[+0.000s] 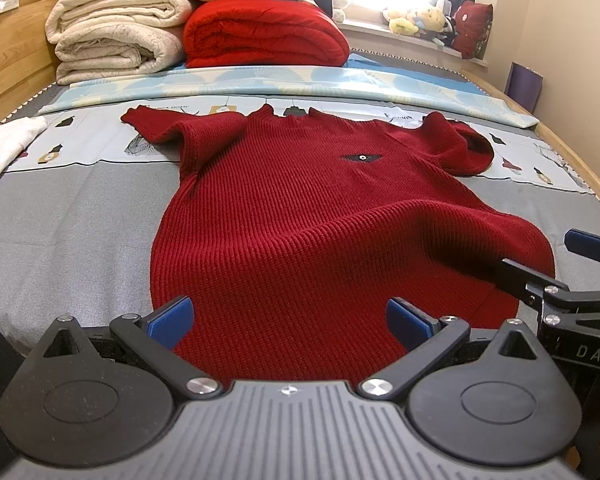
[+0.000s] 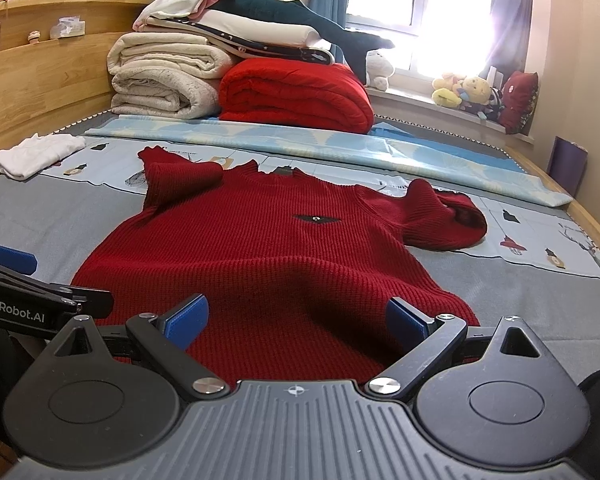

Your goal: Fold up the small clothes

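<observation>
Dark red ribbed knit short-sleeve sweater (image 1: 300, 208) flat, face-up on grey bed (image 1: 68, 232). Left hand-held gripper (image 1: 288, 322) and right hand-held gripper (image 2: 298, 320) both spread wide at hem, pinching nothing.

the red sweater (image 1: 300, 216) is a ribbed knit, matt and coarse-grained. the grey bed cover (image 1: 72, 232) under it looks like smooth cloth with a faint sheen. the left gripper (image 1: 290, 326) and right gripper (image 2: 298, 324) are matt black plastic, ridged on the body, with bright metal pivot screws and finely textured blue pads (image 1: 172, 320). the red blanket (image 1: 264, 36) looks plush, the cream blankets (image 1: 116, 36) nubbly. the headboard (image 1: 8, 52) is smooth varnished wood.
</observation>
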Action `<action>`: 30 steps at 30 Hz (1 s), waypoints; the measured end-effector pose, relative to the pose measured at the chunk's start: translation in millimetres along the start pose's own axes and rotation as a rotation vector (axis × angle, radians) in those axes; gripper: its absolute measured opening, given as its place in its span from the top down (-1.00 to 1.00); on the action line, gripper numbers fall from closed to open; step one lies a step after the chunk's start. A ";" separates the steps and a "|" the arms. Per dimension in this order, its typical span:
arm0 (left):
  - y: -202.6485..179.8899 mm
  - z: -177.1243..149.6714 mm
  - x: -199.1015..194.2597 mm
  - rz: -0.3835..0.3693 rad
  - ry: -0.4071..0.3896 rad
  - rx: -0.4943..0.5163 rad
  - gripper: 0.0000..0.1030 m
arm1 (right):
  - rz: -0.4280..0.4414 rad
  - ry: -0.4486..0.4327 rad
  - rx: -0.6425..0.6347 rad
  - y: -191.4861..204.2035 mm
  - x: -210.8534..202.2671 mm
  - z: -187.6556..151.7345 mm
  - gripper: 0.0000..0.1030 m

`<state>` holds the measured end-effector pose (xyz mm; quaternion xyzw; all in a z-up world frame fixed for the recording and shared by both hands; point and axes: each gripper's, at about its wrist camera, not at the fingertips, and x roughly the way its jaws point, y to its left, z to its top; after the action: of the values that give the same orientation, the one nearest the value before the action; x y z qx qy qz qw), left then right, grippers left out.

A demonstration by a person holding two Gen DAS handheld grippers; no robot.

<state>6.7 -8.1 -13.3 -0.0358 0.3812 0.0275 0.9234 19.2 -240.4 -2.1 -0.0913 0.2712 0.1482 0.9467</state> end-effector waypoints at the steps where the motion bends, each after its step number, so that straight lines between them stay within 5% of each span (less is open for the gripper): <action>1: 0.3 -0.7 0.2 0.002 0.000 0.002 -0.99 | -0.001 -0.001 0.000 -0.2 -0.1 0.1 -0.86; 13: -8.9 22.2 -17.7 0.009 -0.048 -0.020 -0.93 | -0.042 -0.033 0.118 -19.8 0.0 8.2 -0.82; 15: -13.5 25.9 -25.2 -0.013 -0.105 0.012 -0.87 | -0.058 -0.038 0.147 -26.4 1.3 10.8 -0.80; 17: -17.8 24.9 -24.7 -0.001 -0.125 0.071 -0.36 | -0.068 -0.042 0.189 -34.8 3.6 15.0 -0.72; 20: -12.0 34.2 -11.7 -0.054 -0.053 0.040 0.16 | -0.083 -0.047 0.243 -52.0 9.8 24.0 -0.52; 30: 14.3 146.8 34.7 -0.072 -0.122 0.101 0.32 | -0.084 -0.123 0.264 -131.1 61.2 96.1 -0.35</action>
<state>133.2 19.7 65.3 -0.0010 0.3236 -0.0232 0.9459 158.7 -325.1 57.3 0.0318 0.2257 0.0768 0.9706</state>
